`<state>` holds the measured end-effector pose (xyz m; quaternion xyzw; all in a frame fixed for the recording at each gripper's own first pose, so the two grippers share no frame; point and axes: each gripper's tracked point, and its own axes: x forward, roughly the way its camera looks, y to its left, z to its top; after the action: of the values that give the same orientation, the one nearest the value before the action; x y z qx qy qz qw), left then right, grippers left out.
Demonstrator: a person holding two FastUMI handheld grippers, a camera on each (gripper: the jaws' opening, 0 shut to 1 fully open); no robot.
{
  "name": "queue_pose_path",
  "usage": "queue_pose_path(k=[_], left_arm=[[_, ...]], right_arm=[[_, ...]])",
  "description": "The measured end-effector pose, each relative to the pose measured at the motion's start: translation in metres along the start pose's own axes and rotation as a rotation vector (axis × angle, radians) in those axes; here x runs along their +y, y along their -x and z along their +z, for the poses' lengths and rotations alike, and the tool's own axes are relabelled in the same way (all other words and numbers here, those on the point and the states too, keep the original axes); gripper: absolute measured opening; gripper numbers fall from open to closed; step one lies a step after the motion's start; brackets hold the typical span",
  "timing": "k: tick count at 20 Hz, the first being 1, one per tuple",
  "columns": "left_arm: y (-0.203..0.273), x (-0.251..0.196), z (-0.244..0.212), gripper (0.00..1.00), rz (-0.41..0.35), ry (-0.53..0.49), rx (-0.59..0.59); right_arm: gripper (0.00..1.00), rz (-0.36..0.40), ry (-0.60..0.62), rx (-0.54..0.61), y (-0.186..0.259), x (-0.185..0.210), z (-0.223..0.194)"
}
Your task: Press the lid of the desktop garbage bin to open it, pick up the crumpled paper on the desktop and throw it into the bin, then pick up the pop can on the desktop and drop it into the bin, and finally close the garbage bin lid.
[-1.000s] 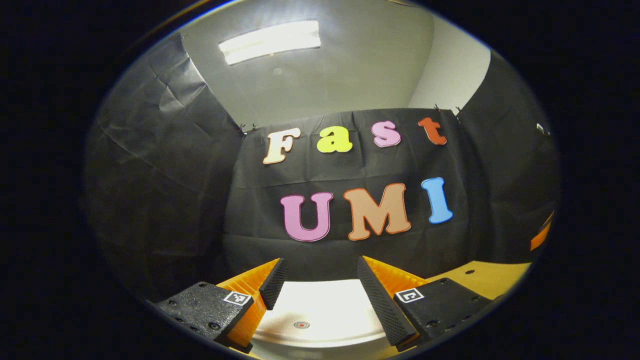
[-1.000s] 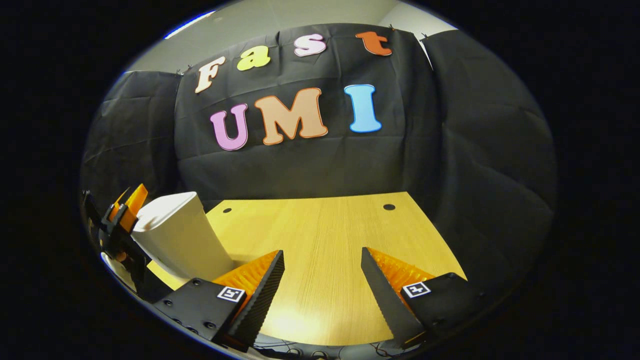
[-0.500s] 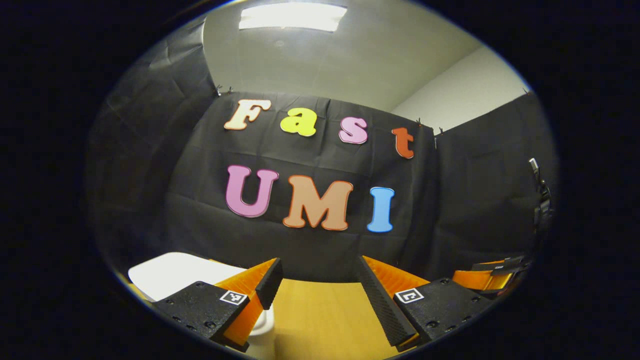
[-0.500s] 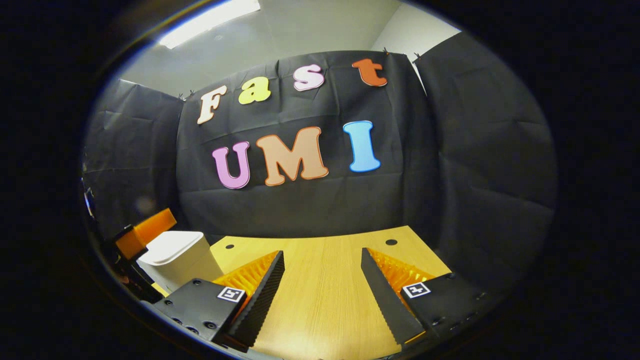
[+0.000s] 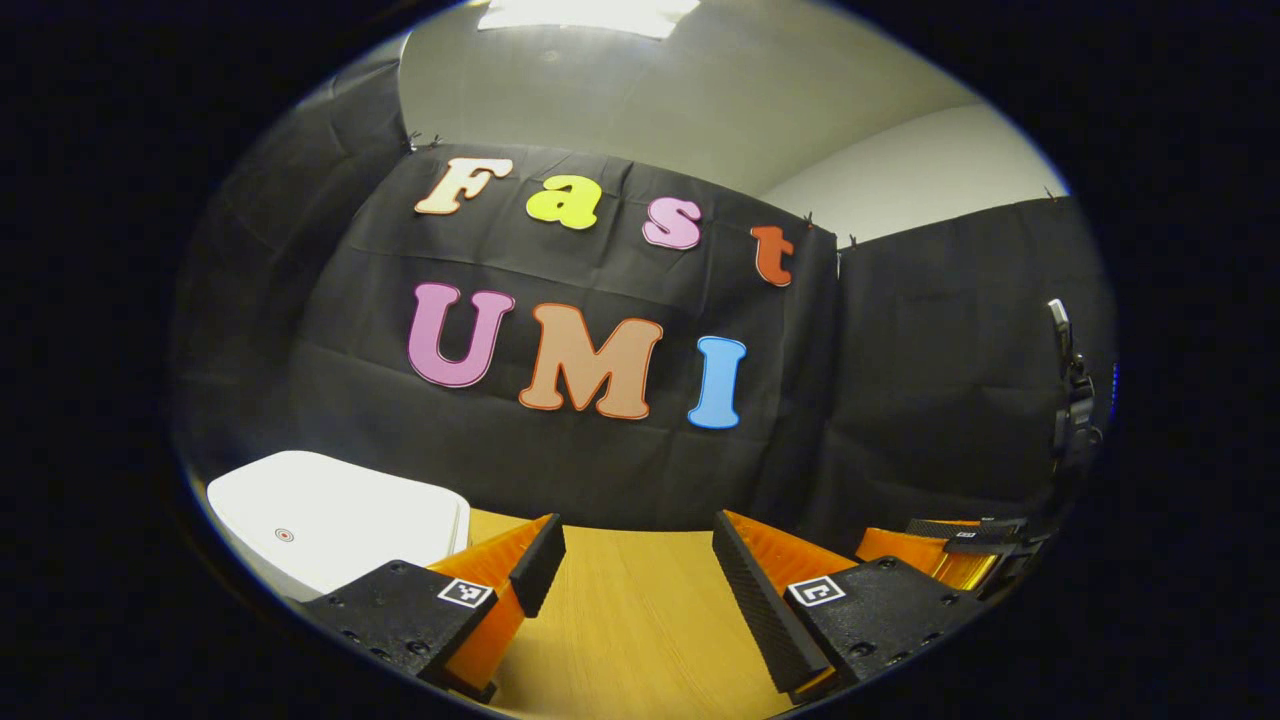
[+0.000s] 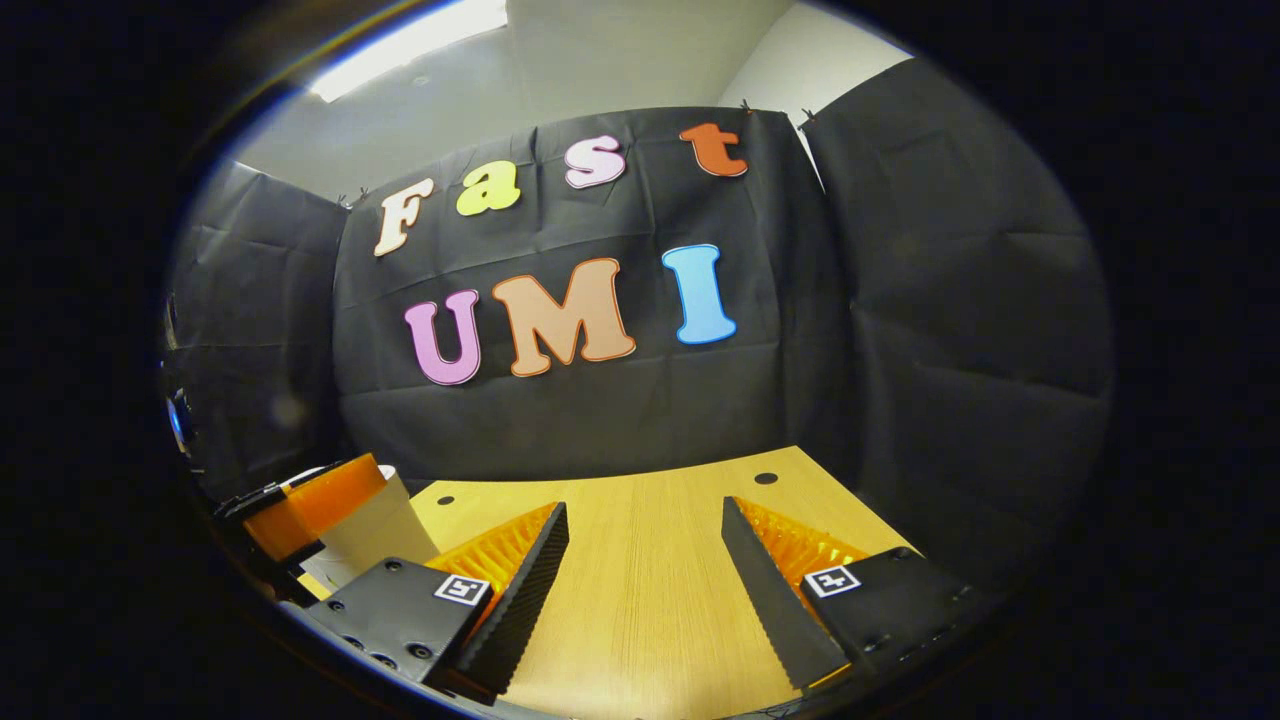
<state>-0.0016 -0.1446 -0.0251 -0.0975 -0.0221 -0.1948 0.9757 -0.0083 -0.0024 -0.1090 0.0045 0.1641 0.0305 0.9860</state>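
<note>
The white garbage bin stands at the lower left of the left gripper view, its lid lying flat with a small red dot on top. My left gripper is open and holds nothing, hovering over the wooden table to the right of the bin. My right gripper is also open and holds nothing above the table. In the right gripper view the bin sits at the far left, partly hidden behind the left gripper. The right gripper shows at the far right of the left gripper view.
Black cloth walls close the booth at the back and on both sides. Two small round holes mark the table's far edge. A dark strap or clip hangs at the right wall.
My left gripper has moved off the bin's lid to the right, so the bin now lies at its lower left. In the right gripper view, the left gripper now covers part of the bin.
</note>
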Motion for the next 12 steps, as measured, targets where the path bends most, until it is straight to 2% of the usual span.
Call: queue_pose_path(k=[7,12], left_arm=[[0.006,0.008,-0.009,0.91,0.003,0.06,0.03],[0.017,0.002,-0.016,0.92,-0.041,0.067,0.058]], right_arm=[[0.98,-0.034,-0.013,-0.002,0.008,-0.005,0.0],[0.98,-0.076,-0.043,0.005,0.022,-0.006,-0.006]])
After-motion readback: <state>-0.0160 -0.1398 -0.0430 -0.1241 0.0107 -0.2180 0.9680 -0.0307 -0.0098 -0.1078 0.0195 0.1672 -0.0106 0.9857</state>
